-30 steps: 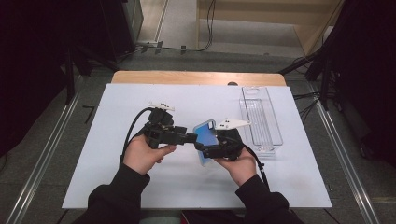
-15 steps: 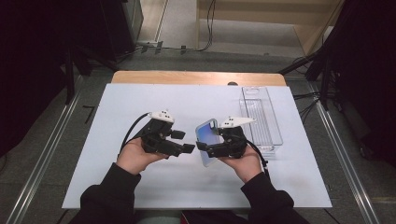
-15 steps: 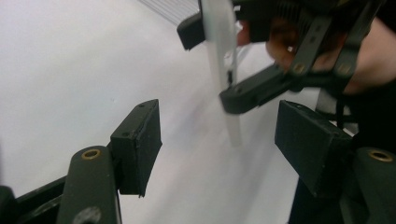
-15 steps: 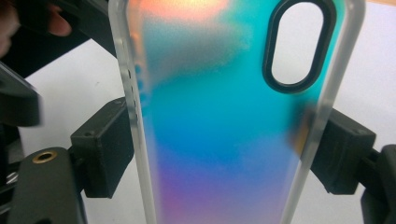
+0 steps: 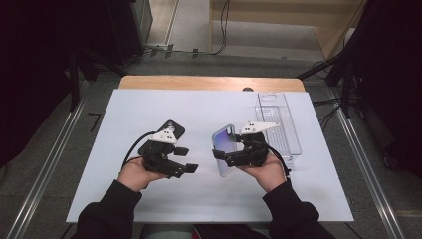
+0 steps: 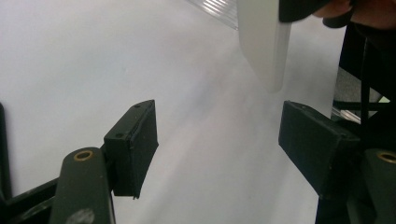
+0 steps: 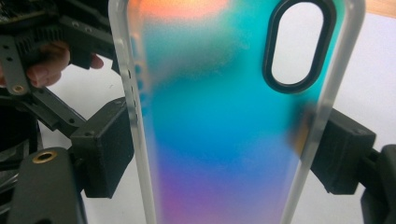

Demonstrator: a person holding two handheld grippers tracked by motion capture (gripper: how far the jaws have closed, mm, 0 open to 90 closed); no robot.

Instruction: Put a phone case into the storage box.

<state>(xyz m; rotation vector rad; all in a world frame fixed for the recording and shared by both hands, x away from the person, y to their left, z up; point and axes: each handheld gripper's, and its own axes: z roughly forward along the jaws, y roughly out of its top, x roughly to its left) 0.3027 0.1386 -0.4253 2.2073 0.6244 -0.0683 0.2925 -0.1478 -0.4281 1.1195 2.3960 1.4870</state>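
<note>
- The translucent phone case with a blue-to-purple iridescent sheen and a black-ringed oval camera cutout (image 7: 219, 121) stands on edge just above the white table (image 5: 124, 119), clamped across its width by the right gripper (image 5: 234, 155), probably so its open side faces the other hand
- Its frosted rims look soft and bendy
- The left gripper (image 5: 185, 169) sits apart from the case; its jaws have just been opening, nothing between them
- A black phone (image 5: 171, 130) lies behind that hand, likely the case's mate
- A clear plastic tray (image 5: 291, 144) rests at the right
</note>
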